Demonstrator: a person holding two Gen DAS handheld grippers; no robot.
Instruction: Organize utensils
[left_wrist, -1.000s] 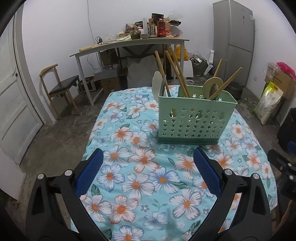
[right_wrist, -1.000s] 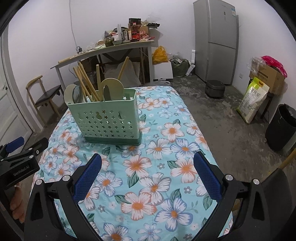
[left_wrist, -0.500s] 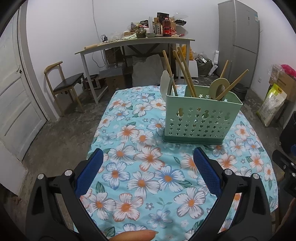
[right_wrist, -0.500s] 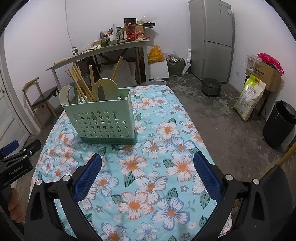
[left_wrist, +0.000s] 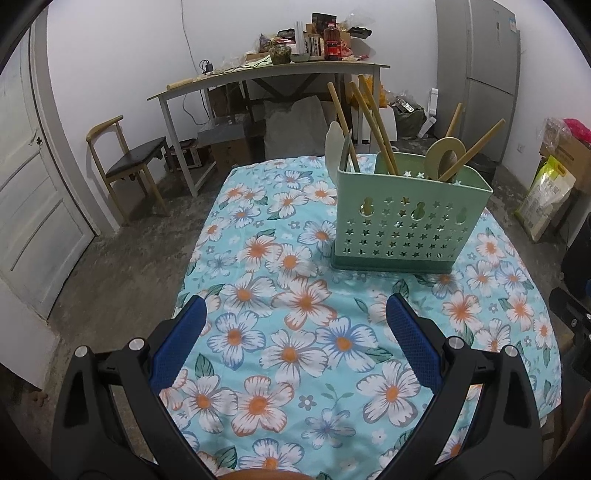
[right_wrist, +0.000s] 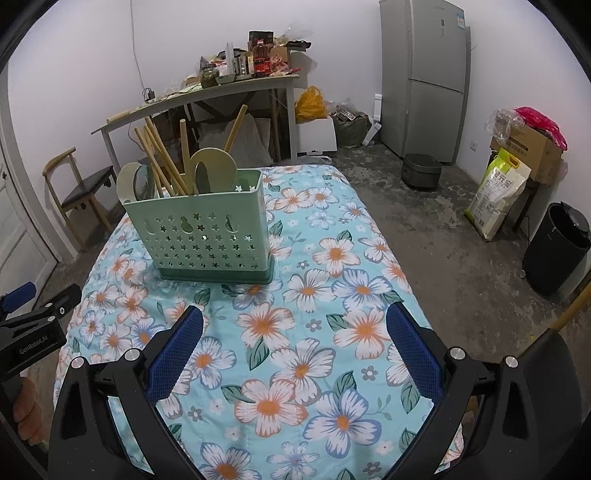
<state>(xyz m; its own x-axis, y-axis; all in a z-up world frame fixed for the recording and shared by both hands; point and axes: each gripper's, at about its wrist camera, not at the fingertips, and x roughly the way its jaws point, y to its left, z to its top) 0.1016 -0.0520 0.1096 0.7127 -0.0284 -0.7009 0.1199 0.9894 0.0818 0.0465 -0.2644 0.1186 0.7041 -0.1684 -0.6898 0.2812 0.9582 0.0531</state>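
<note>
- Left wrist view: a bare room with a white wall, a grey floor, a door (left_wrist: 33, 192) at left, a chair (left_wrist: 125, 162) and a cluttered side table (left_wrist: 266, 74) at the back; a fridge (left_wrist: 484, 70) stands in the far right corner.
- The bench (left_wrist: 258, 266) in front wears a flowered blue cloth, and nothing lies loose on it.
- The caddy (left_wrist: 410, 218), a green perforated plastic box, stands upright on the far right part of the bench, well apart from the left tool (left_wrist: 295, 321).
- The left tool is spread wide and holds nothing, hovering over the near cloth.
- Chopsticks (left_wrist: 373, 125) lean in the caddy's left part, beside a pale scoop (left_wrist: 334, 144); a slotted spoon (left_wrist: 443, 157) and more sticks stand to the right.
- Right wrist view: the same room, with a bin (right_wrist: 557, 247) and a sack (right_wrist: 498, 195) by the right wall and a cooker pot (right_wrist: 421, 171) on the floor.
- The caddy (right_wrist: 207, 232) stands far left on the bench, its utensils all upright or leaning inside.
- The right tool (right_wrist: 295, 325) is also spread wide and empty; the left tool's black arm shows at the left edge.
- Judged by looks, the wooden pieces are light, stiff and not fragile; thin round sticks may roll or slip in the pads, so pinching mid-shaft, square across, seems best.
- The caddy seems light and could tip if a handle is pulled sideways; a straight upward pull suits it, or a grip on the thin rim wall to move it whole.
- The sorting looks finished or nearly so.
</note>
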